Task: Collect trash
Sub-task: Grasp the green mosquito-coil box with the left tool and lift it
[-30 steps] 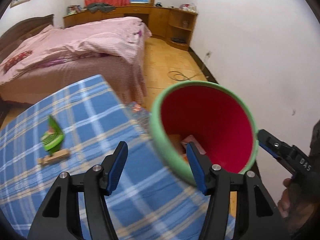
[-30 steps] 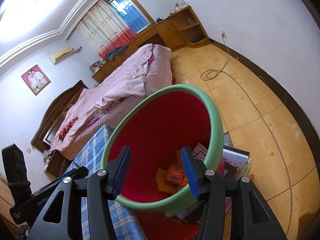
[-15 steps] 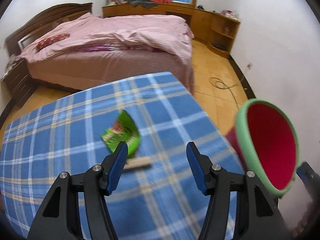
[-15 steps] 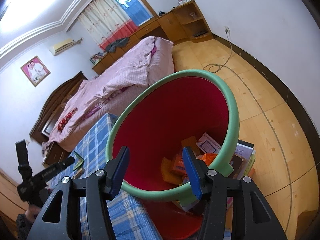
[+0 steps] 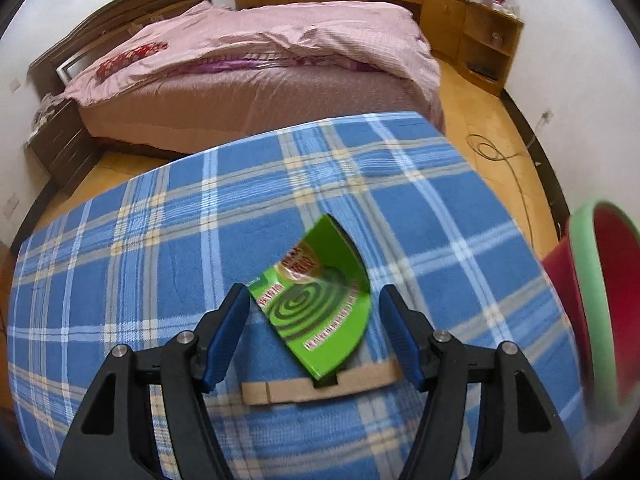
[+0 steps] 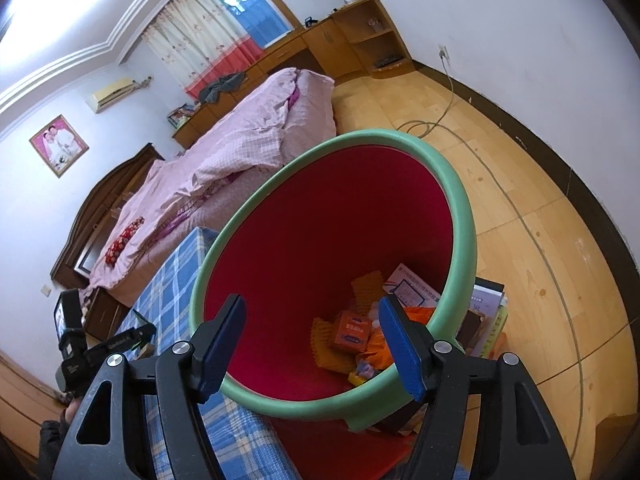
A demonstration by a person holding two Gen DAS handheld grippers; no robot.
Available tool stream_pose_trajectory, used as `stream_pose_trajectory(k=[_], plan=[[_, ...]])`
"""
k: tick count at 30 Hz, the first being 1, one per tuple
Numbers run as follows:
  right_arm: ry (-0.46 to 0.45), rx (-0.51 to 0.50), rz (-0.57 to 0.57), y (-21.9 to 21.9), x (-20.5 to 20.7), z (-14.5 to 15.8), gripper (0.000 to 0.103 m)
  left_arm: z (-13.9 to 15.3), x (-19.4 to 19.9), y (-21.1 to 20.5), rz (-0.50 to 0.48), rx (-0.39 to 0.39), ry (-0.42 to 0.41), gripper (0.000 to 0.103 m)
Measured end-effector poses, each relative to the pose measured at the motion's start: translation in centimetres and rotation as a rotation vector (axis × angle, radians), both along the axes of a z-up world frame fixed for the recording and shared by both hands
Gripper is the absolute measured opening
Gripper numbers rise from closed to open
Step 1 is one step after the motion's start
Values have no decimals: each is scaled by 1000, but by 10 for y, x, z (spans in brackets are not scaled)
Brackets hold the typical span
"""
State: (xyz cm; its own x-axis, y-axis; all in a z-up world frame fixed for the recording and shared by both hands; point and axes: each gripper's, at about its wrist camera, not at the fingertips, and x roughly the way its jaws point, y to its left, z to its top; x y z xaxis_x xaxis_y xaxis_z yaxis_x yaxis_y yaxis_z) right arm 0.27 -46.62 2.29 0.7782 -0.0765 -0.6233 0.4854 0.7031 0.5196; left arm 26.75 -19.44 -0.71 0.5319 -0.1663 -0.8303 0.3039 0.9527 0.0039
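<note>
A flattened green mosquito-coil box (image 5: 328, 264) lies on the blue plaid cloth (image 5: 160, 280), its near corner resting on a cardboard strip (image 5: 280, 390). My left gripper (image 5: 313, 296) hovers just over the box with its jaws opening; the box lies between the fingers and no pad touches it. The red bin with a green rim (image 5: 592, 300) stands off the cloth's right edge. My right gripper (image 6: 313, 308) hangs over that bin (image 6: 460, 208), jaws opening and nothing pinched. Orange packets and a small box (image 6: 352, 330) lie in the bin's bottom.
A bed with a pink quilt (image 5: 260, 80) stands beyond the table. A cable (image 5: 492, 150) runs across the wooden floor by the white wall. Stacked books (image 6: 486, 312) sit behind the bin. A gloved hand (image 6: 52, 432) carries the left gripper at the right wrist view's lower left.
My left gripper swung away from the bin, leftward and down over the green box. Both grippers' jaws have spread wider. The right gripper stayed above the bin.
</note>
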Motion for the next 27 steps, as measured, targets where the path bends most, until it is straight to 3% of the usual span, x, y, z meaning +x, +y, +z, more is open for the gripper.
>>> stream_pose_trajectory(k=[11,20,27], plan=[[-1,12,15,1,3,-1,70,1,0,11,-3,-71,7,65],[-23,-19,27,17,0,11,70,43,-22,41,10,-141,-70,65],[-33,-42,88,46,9,23,70,57,-39,80,53,-132,-94,65]])
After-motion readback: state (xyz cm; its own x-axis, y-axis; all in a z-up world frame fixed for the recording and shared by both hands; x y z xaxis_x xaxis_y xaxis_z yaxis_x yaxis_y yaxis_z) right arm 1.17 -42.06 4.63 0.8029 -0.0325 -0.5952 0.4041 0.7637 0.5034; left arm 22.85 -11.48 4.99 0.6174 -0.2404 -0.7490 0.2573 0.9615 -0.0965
